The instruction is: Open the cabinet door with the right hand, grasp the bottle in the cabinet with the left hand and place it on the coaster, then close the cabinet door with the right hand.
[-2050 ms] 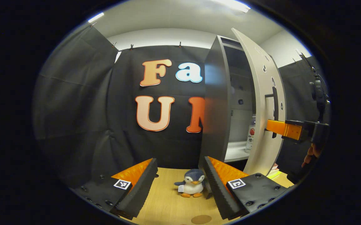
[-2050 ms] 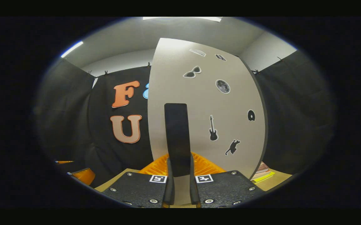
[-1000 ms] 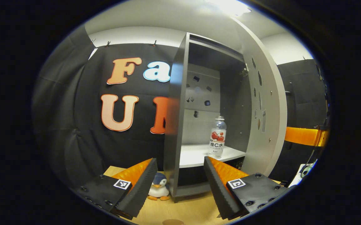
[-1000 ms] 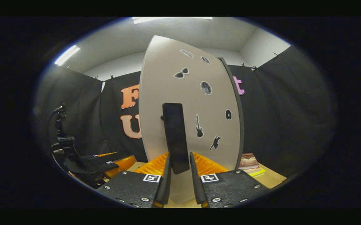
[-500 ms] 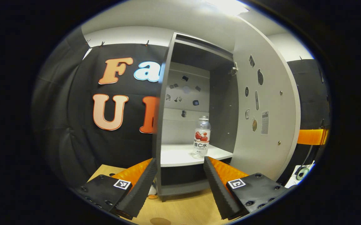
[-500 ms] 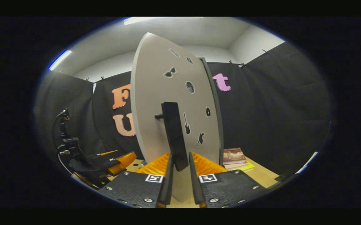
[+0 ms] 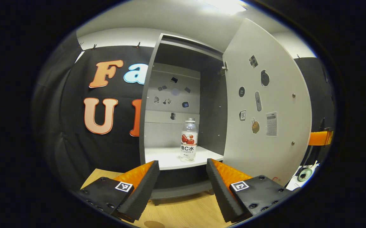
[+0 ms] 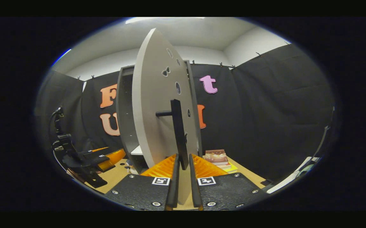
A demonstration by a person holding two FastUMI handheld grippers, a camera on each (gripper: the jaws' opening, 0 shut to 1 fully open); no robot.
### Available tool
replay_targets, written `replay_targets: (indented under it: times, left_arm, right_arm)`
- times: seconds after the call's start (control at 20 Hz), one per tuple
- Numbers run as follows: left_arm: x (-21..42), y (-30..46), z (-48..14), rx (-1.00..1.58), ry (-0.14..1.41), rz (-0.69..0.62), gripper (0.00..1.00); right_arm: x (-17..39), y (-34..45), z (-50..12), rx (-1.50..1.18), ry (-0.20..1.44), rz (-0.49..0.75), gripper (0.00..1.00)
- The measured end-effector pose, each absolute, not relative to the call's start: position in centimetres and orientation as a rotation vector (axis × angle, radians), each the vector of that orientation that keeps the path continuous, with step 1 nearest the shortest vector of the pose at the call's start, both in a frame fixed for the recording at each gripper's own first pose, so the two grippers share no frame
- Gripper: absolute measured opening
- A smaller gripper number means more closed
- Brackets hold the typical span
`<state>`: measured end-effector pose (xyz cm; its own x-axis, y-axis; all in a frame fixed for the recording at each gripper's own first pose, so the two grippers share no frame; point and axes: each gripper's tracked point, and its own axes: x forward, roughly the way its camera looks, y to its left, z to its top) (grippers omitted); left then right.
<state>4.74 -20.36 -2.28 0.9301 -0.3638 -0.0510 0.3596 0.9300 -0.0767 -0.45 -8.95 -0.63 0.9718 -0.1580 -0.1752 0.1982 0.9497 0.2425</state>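
Observation:
The grey cabinet (image 7: 148,104) stands open in the left gripper view. A clear bottle (image 7: 189,139) with a red-and-white label stands upright on its white shelf (image 7: 167,158). My left gripper (image 7: 183,169) is open, in front of and below the shelf, apart from the bottle. The brown coaster (image 7: 153,224) peeks in at the bottom edge on the wooden table. The cabinet door (image 7: 265,110) is swung out to the right. In the right gripper view the door (image 8: 151,110) appears almost edge-on, and my right gripper (image 8: 183,161) is shut on its black handle (image 8: 178,133).
A stack of books (image 8: 217,156) lies on the table (image 8: 116,174) to the right of the cabinet. My left gripper (image 8: 106,156) and its cable show at the left in the right gripper view. Stickers dot the door's inner face and the cabinet's back wall.
The door has swung further open, pulled by my right gripper on its handle. My left gripper has shifted right to face the cabinet opening; the bottle now sits centred ahead of it.

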Motion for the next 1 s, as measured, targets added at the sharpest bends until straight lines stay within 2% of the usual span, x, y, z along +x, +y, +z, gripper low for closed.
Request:
replay_targets:
  times: [0.1, 0.25, 0.3, 0.45, 0.5, 0.55, 0.6, 0.7, 0.75, 0.8, 0.9, 0.95, 1.0]
  left_arm:
    - [4.8, -21.0, -2.4, -0.067, 0.069, -0.377, 0.96]
    - [4.2, -21.6, -2.4, -0.060, 0.069, -0.383, 0.94]
    - [4.0, -21.7, -2.4, -0.055, 0.071, -0.383, 0.99]
    - [3.6, -21.7, -2.3, -0.048, 0.070, -0.374, 0.95]
    - [3.5, -21.6, -2.0, -0.051, 0.065, -0.369, 0.94]
    - [3.5, -21.4, -1.9, -0.052, 0.060, -0.362, 0.94]
    - [3.6, -21.2, -1.8, -0.050, 0.058, -0.355, 0.94]
    - [3.5, -20.8, -1.9, -0.045, 0.062, -0.340, 0.96]
    - [3.5, -20.7, -2.0, -0.044, 0.065, -0.335, 0.96]
    - [3.3, -20.5, -2.1, -0.043, 0.068, -0.330, 0.96]
    - [3.1, -20.0, -2.3, -0.042, 0.072, -0.319, 0.96]
    - [3.2, -19.8, -2.5, -0.043, 0.074, -0.315, 0.99]
    - [3.2, -19.5, -2.5, -0.044, 0.075, -0.310, 0.96]
  right_arm:
    - [-0.6, -9.6, -0.7, 0.259, 0.153, -0.190, 0.15]
    - [-0.8, -11.0, -1.0, 0.266, 0.157, -0.250, 0.17]
    - [-0.8, -11.8, -1.1, 0.248, 0.157, -0.282, 0.17]
    - [-1.9, -15.6, -1.5, 0.164, 0.163, -0.386, 0.11]
    - [-1.8, -16.0, -1.7, 0.204, 0.161, -0.374, 0.10]
    - [-2.0, -15.4, -1.7, 0.249, 0.158, -0.354, 0.01]
    - [-1.2, -14.9, -1.6, 0.264, 0.143, -0.336, 0.11]
    - [-0.8, -14.8, -1.5, 0.241, 0.126, -0.310, 0.05]
    - [-0.7, -15.3, -1.7, 0.223, 0.129, -0.306, 0.17]
    - [-0.7, -15.6, -1.6, 0.213, 0.126, -0.310, 0.21]
    - [-1.0, -15.8, -1.6, 0.205, 0.132, -0.324, 0.25]
    - [-1.1, -15.8, -1.5, 0.213, 0.134, -0.336, 0.20]
    - [-1.3, -15.8, -1.6, 0.223, 0.138, -0.355, 0.24]
